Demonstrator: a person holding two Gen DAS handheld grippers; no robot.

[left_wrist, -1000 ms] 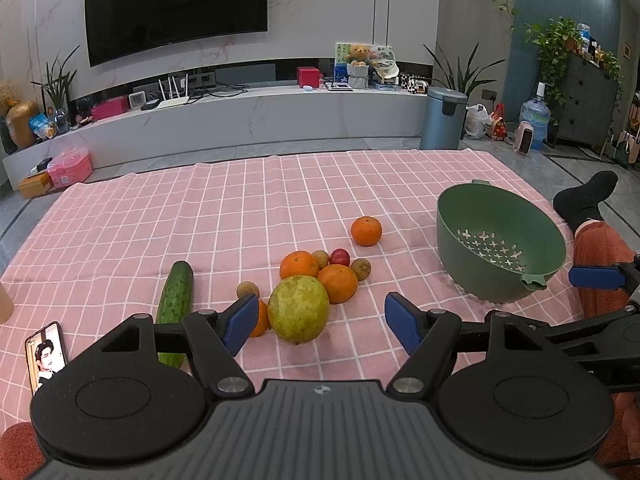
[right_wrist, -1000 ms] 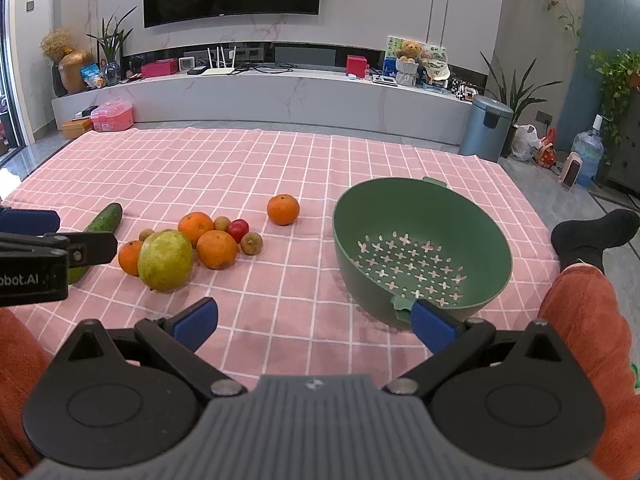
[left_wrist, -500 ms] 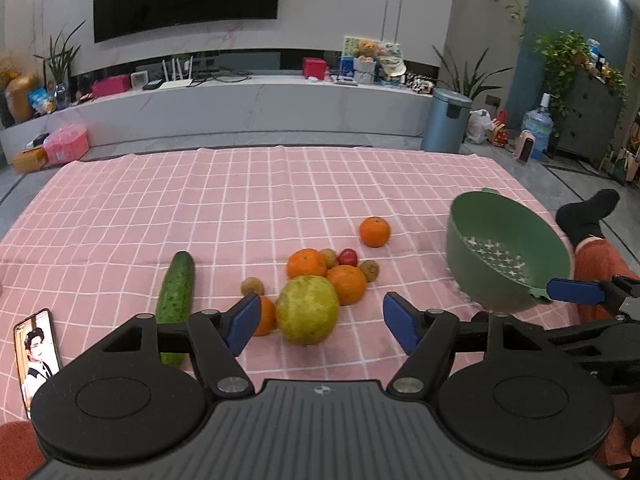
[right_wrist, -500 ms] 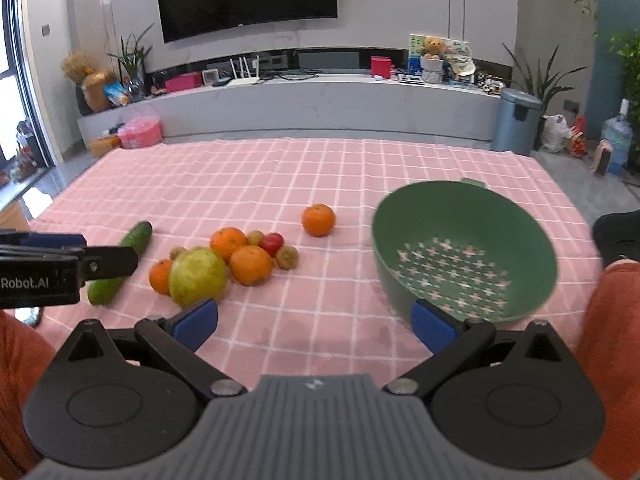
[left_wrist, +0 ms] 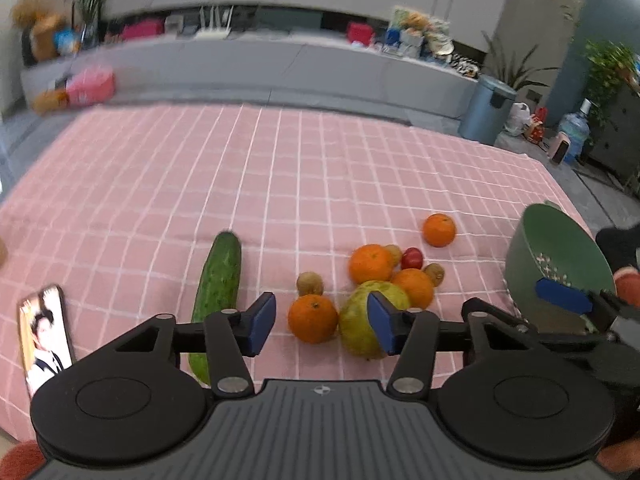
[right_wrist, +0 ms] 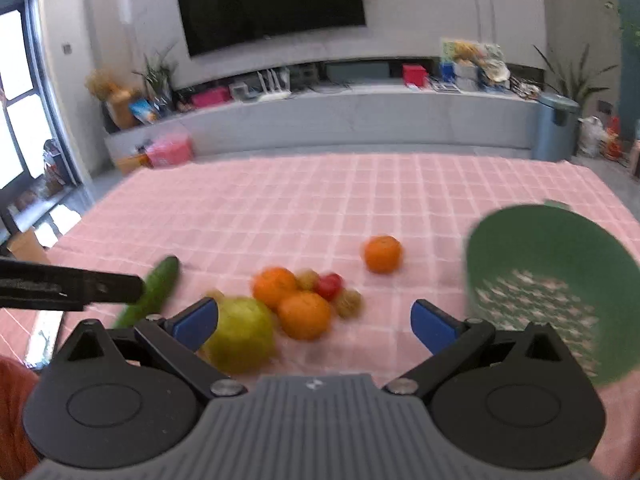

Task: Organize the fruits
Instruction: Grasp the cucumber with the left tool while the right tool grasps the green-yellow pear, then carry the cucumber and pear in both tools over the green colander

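A pile of fruit lies on the pink checked cloth (left_wrist: 280,184): a big yellow-green pomelo (left_wrist: 362,328), several oranges such as the near one (left_wrist: 313,319), a red fruit (left_wrist: 412,258) and small brown fruits. One orange (left_wrist: 439,230) lies apart, farther back. A green colander (left_wrist: 556,256) stands at the right. My left gripper (left_wrist: 322,326) is open and empty, with the near orange between its fingers' line of sight. My right gripper (right_wrist: 314,322) is open and empty, above the pile (right_wrist: 298,304), left of the colander (right_wrist: 544,276).
A cucumber (left_wrist: 218,288) lies left of the pile. A phone (left_wrist: 46,332) lies at the cloth's near left. A person's knee and socked foot (left_wrist: 618,240) are by the colander. A low TV bench (right_wrist: 360,116) and bin (right_wrist: 556,128) stand behind the cloth.
Both grippers have swung left and moved closer to the fruit pile. The left gripper's fingers have closed somewhat but stay open. The colander now sits farther right in both views.
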